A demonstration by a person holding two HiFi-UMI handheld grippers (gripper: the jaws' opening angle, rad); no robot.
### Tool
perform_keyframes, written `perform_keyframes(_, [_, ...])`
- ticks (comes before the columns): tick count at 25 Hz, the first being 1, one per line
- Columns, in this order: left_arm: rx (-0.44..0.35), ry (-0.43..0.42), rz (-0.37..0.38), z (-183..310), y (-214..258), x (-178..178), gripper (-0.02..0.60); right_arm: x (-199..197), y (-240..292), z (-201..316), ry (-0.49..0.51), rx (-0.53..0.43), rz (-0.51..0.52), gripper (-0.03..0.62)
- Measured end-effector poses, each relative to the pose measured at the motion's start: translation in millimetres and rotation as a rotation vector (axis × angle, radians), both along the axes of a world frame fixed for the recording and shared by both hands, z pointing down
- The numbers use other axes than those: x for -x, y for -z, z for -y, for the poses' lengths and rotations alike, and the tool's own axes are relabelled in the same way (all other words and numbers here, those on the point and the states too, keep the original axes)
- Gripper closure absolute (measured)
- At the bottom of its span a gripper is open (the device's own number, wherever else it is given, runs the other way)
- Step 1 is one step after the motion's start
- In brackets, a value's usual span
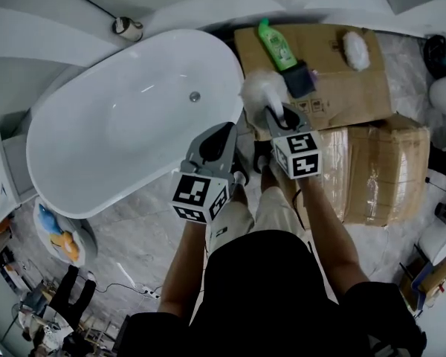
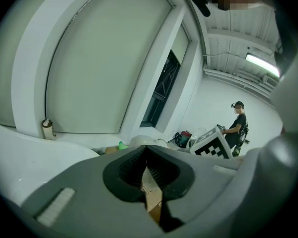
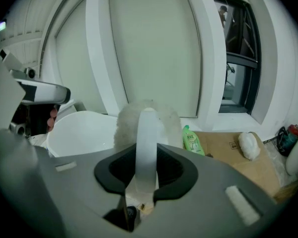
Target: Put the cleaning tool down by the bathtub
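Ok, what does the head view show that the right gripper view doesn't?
Only the head view shows the drain and the blue and orange items on the floor. Only the right gripper view shows the dark-framed window and the right gripper with its jaws clamped on the white handle of the cleaning tool. Both show the bathtub, the tool's fluffy head, the green bottle and the cardboard.

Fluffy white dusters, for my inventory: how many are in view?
2. One duster is held by the right gripper beside the bathtub; the other duster lies on the cardboard. More could be hidden.
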State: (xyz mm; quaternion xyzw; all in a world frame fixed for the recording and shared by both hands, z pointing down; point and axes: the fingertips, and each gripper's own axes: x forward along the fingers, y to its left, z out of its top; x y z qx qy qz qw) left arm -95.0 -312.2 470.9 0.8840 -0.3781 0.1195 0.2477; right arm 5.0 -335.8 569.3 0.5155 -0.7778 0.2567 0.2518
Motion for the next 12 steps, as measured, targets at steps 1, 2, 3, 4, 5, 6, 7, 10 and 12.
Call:
perform_keyframes(1, [0.006, 0.003, 0.002, 1.9, -2.8, -0.8, 0.583, -1.1, -7.0, 2.7, 0.001, 0.009, -0.002, 0.503])
perform_keyframes(2, [0.013, 0.007, 0.003, 3.9, -5.9, -1.5, 0.583, -2.3, -14.2, 5.6, 0.002, 0.018, -0.002, 0.503])
perform_keyframes(3, [0.020, 0.012, 0.004, 6.1, -9.3, -2.6, 0.583, -3.6, -21.8, 8.9, 0.002, 0.026, -0.001, 0.503])
perform_keyframes(4, [0.026, 0.016, 0.005, 8.3, -13.2, -4.1, 0.583, -5.1, -30.0, 12.5, 0.003, 0.036, 0.000, 0.503])
perform_keyframes(5, [0.033, 0.018, 0.006, 10.4, -17.3, -6.0, 0.583, -6.5, -39.0, 16.1, 0.005, 0.046, 0.000, 0.503])
perform_keyframes(6, [0.039, 0.020, 0.007, 12.1, -21.6, -8.2, 0.583, -7.9, -48.1, 19.5, 0.009, 0.057, -0.001, 0.503])
perform_keyframes(7, [0.044, 0.021, 0.008, 13.7, -25.8, -10.4, 0.583, -9.1, -57.0, 22.9, 0.016, 0.066, -0.004, 0.502])
perform_keyframes(10, [0.062, 0.023, 0.016, 17.9, -37.7, -15.6, 0.583, -12.5, -80.3, 33.7, 0.028, 0.089, -0.010, 0.503])
perform_keyframes(12, [0.076, 0.022, 0.023, 21.6, -45.1, -18.0, 0.583, -15.0, -93.8, 40.7, 0.029, 0.105, -0.008, 0.503])
